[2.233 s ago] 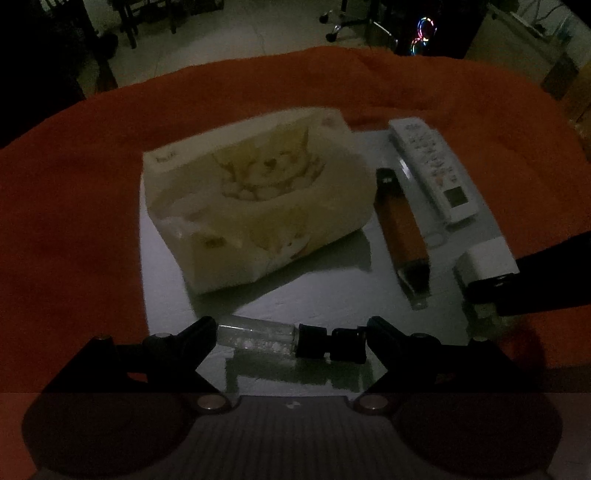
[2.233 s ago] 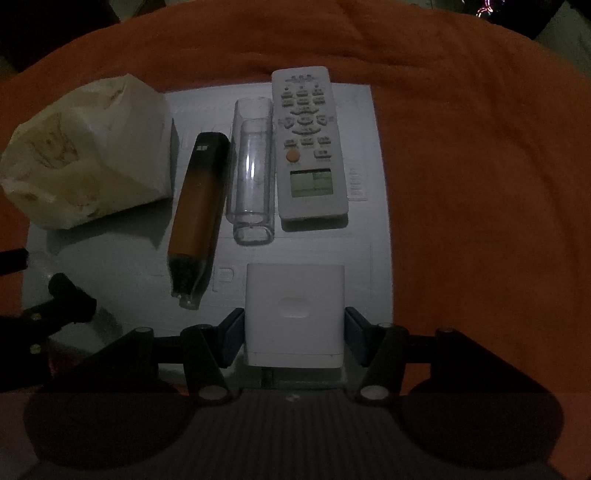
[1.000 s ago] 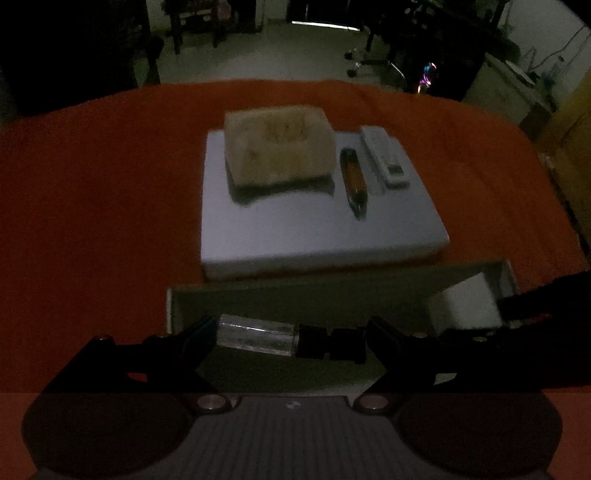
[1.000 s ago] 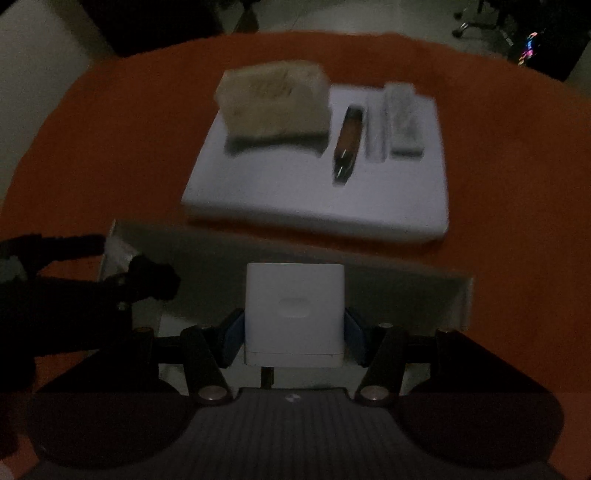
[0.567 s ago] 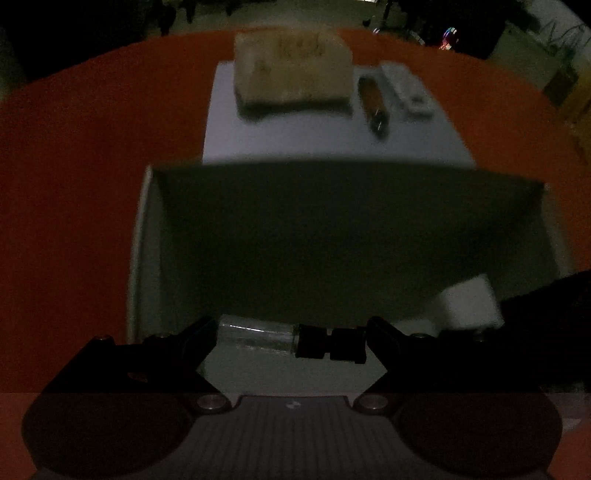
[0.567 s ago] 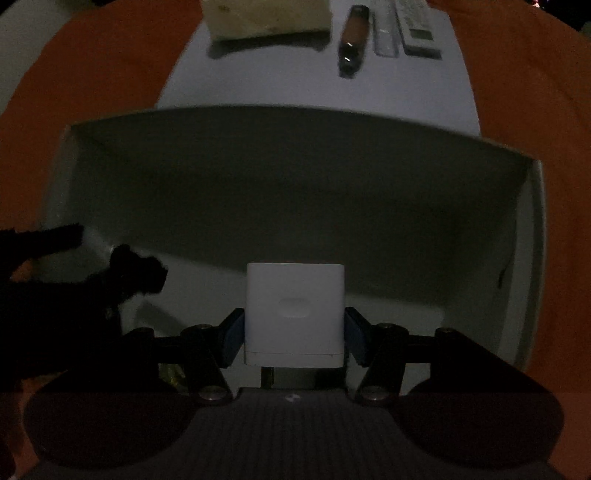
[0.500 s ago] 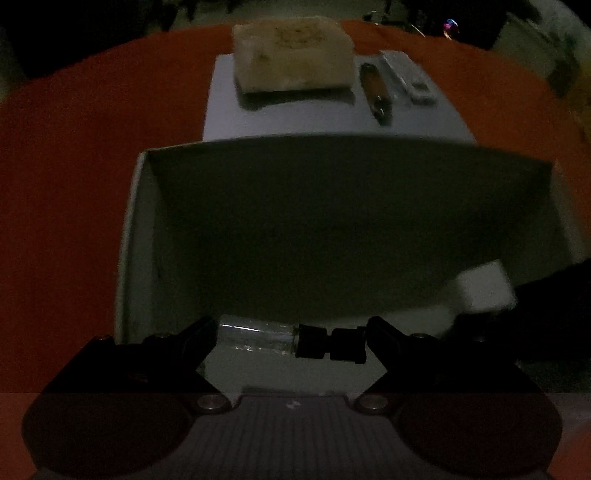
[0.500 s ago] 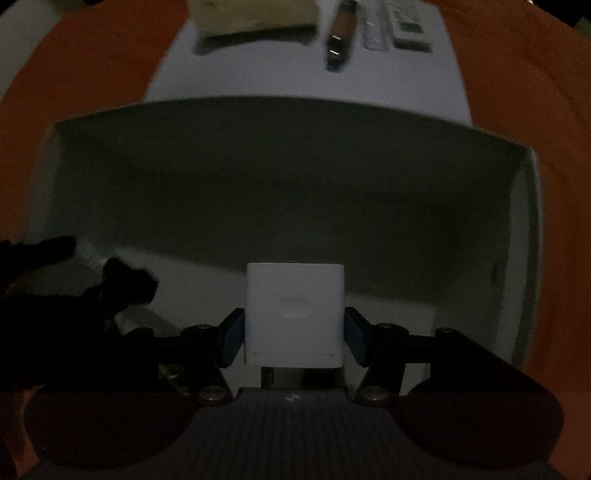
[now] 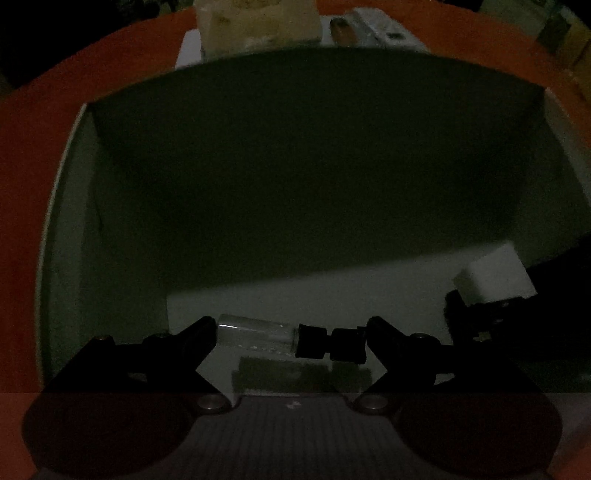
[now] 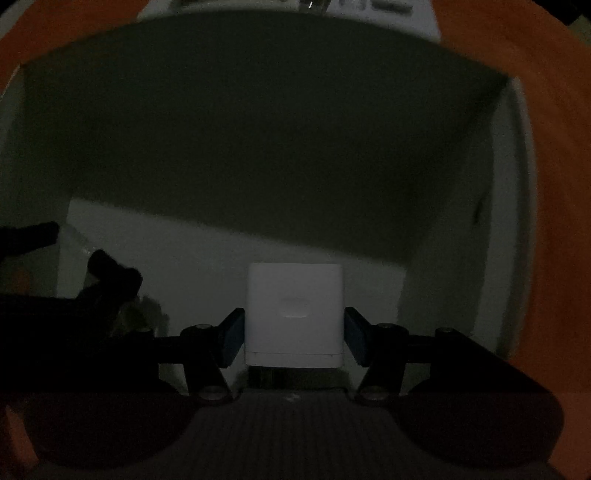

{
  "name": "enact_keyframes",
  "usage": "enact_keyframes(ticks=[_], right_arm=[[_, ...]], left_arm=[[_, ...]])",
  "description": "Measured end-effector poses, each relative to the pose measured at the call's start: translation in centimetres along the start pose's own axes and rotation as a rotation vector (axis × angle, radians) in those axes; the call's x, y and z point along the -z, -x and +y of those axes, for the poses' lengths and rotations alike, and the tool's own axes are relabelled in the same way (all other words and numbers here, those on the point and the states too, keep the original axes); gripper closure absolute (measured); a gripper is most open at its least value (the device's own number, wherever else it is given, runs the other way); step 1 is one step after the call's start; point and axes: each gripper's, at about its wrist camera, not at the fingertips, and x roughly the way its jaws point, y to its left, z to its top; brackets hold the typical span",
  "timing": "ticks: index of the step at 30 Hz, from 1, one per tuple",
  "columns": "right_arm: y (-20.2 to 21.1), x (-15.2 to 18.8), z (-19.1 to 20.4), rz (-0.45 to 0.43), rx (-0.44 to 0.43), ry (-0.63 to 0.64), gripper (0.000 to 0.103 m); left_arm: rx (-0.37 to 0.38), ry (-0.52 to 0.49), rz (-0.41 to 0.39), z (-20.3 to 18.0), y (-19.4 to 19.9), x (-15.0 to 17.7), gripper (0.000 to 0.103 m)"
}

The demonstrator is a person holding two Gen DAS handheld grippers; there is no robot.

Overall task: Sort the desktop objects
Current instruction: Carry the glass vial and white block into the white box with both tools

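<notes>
A clear vial with a black cap (image 9: 288,338) lies crosswise, clamped end to end in the left gripper (image 9: 290,339), low inside a pale open box (image 9: 66,221). Beside it the right gripper (image 10: 294,338) has its fingers pressed on a white cube-shaped block (image 10: 294,314). Orange cloth (image 9: 33,118) surrounds the box.

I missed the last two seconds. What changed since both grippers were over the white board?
Both grippers carried their loads from the board down into the box. Nothing was let go: the left gripper still clamps the clear vial, the right gripper the white cube. Tissue pack unmoved.
</notes>
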Motion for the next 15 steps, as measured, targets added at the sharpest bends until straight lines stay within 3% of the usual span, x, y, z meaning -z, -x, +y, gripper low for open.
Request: enact_keyframes(ticks=[6,11,15], right_arm=[[-0.3,0.4,0.0,0.006,0.0,0.006,0.044],[0.1,-0.6,0.2,0.001,-0.068,-0.013,0.044],[-0.3,-2.1,0.9,-0.018,-0.039,0.01,0.044]], left_arm=[[-0.019,0.012,0.029,0.3,-0.3,-0.3,0.017],[-0.024,0.081,0.075,1.2,-1.1,-0.5,0.017],[-0.013,0.112,0.125,1.6,-2.2,-0.7,0.017]])
